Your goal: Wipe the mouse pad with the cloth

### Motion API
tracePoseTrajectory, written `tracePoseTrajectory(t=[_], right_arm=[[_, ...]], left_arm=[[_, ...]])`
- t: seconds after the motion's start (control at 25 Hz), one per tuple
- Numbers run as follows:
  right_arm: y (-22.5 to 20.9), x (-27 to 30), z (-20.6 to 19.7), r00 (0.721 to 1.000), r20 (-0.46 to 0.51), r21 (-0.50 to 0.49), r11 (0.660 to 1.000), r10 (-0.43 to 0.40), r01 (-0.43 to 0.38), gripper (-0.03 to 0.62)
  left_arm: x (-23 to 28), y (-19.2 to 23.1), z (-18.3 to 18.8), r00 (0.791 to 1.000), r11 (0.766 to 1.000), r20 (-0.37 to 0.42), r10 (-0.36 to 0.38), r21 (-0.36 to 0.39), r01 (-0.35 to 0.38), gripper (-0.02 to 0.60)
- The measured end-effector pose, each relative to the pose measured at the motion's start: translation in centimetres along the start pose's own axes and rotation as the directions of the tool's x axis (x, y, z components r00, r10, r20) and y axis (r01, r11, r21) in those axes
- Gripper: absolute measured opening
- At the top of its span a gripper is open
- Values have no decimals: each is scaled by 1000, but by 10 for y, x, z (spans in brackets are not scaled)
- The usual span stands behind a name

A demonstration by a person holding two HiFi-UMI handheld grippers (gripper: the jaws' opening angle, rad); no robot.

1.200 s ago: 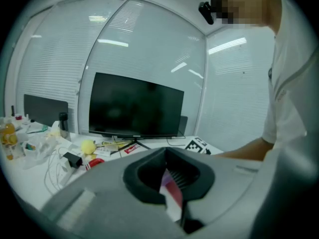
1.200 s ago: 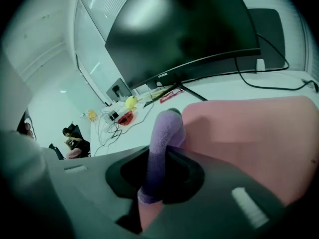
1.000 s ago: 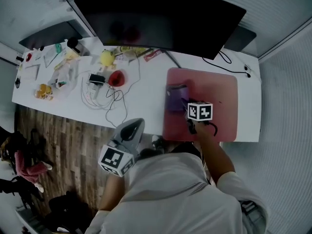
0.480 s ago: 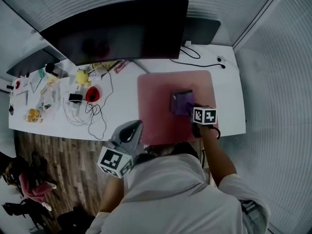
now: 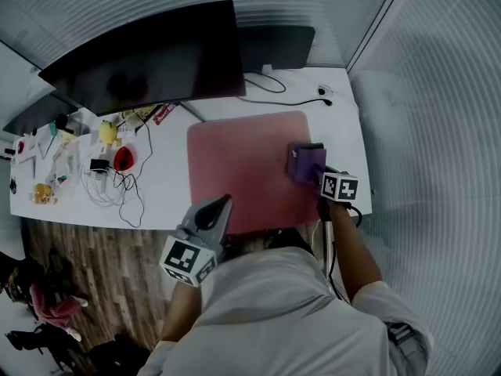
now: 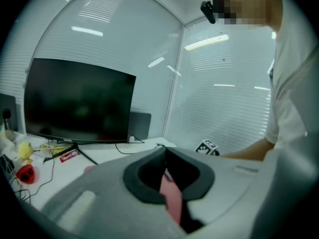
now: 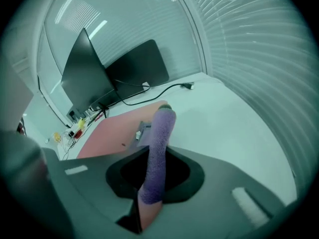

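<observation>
On the mouse pad (image 5: 243, 167), the right gripper (image 7: 149, 195) clamps the purple cloth (image 7: 159, 143).

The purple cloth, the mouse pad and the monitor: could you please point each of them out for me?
cloth (image 5: 307, 164), head view, middle of the purple fold.
mouse pad (image 5: 235, 171), head view, bare pink surface left of the cloth.
monitor (image 5: 149, 57), head view, centre of the dark screen.
</observation>
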State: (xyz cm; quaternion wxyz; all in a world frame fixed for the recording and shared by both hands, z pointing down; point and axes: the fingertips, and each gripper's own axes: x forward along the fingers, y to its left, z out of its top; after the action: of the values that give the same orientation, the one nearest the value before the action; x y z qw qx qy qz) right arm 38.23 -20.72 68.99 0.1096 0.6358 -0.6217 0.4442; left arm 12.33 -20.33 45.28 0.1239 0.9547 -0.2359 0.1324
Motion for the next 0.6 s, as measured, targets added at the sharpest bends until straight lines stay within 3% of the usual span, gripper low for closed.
tracePoseTrajectory(t=[0.28,0.44,0.6], right_arm=[[-46,-33,-1,991,112,124,990,-77,63,54],[-25,-55,-1,980,189,145,989,-59,31,52],[28,-65,-1,973,229,125,992,0,-29,54]], left_arm=[[5,-15,1,1000,1000,-3,-3,13,3,2],[0,-27,4,997,997,15,-69,30,69,2],[-24,-24,8,995,995,24,-94,39,93,2]])
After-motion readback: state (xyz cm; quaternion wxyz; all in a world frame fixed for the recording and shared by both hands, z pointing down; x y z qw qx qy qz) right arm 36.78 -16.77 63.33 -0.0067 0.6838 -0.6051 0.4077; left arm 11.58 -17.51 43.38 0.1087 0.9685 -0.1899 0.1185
